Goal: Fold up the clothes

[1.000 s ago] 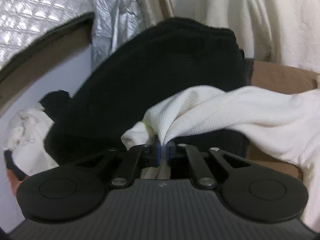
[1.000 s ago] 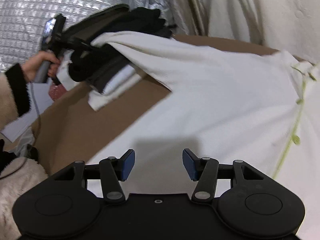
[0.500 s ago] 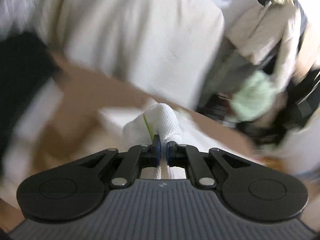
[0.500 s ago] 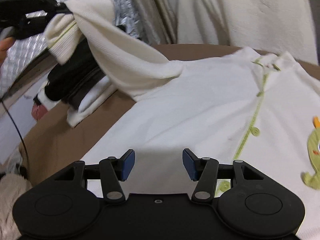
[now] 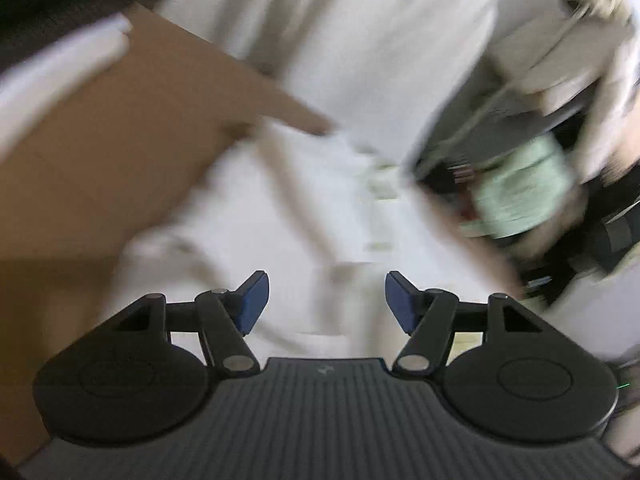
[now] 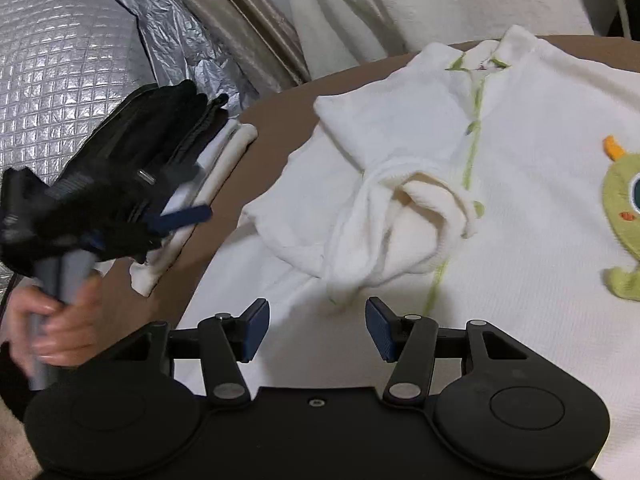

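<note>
A white garment [image 6: 520, 128] with green piping and a green monster patch [image 6: 624, 216] lies spread on the brown table [image 6: 224, 224]. Its sleeve [image 6: 400, 216] lies folded and crumpled over the chest. My right gripper [image 6: 317, 328] hovers open just short of the sleeve, nothing between its fingers. My left gripper [image 5: 326, 300] is open and empty above the blurred white garment [image 5: 304, 216]. In the right wrist view the left gripper [image 6: 176, 216] shows blurred at the left, held by a hand [image 6: 56, 320].
A stack of folded dark and white clothes [image 6: 168, 148] sits at the table's left edge. Silver quilted material [image 6: 60, 72] and pale curtains [image 6: 420, 0] stand behind. In the left wrist view, blurred clutter with a pale green item [image 5: 520, 188] lies beyond the table at right.
The left gripper carried the sleeve across onto the garment's chest, opened and let it go, and has pulled back to the left. The right gripper stayed open.
</note>
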A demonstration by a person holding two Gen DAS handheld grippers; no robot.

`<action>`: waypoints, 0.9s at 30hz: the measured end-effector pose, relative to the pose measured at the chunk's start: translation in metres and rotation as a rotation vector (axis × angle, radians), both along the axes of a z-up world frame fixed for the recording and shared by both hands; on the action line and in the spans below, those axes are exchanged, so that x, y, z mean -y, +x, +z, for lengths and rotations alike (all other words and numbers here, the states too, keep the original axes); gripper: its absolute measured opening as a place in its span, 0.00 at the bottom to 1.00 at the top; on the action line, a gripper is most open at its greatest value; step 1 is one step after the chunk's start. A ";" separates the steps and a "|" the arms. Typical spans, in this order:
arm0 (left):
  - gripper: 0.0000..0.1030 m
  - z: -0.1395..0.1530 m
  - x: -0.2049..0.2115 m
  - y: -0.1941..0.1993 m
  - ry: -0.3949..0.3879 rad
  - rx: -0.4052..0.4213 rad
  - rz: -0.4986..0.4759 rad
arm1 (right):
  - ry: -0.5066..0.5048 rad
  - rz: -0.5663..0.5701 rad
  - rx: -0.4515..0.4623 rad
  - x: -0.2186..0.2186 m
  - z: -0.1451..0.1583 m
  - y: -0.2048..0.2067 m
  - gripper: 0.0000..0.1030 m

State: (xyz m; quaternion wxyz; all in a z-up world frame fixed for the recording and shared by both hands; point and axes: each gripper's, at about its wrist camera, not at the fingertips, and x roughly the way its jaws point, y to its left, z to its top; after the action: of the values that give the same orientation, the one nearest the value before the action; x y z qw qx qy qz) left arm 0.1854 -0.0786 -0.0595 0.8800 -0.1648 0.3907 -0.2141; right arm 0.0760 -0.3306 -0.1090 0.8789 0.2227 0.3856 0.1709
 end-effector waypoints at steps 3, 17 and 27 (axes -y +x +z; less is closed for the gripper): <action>0.62 -0.014 -0.002 0.011 0.114 0.000 0.004 | -0.038 -0.025 0.025 -0.009 -0.002 0.001 0.59; 0.58 -0.038 0.021 0.021 0.372 0.037 0.084 | -0.261 -0.152 0.327 0.026 0.048 -0.005 0.07; 0.58 -0.051 0.031 0.027 0.508 0.027 0.024 | -0.331 -0.232 0.031 0.116 0.048 -0.038 0.12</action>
State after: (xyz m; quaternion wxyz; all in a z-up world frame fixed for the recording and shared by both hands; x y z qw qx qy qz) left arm 0.2122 -0.1095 -0.1108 0.9008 0.0599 0.4181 -0.1006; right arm 0.0384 -0.4465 -0.0608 0.9231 0.1154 0.3668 0.0062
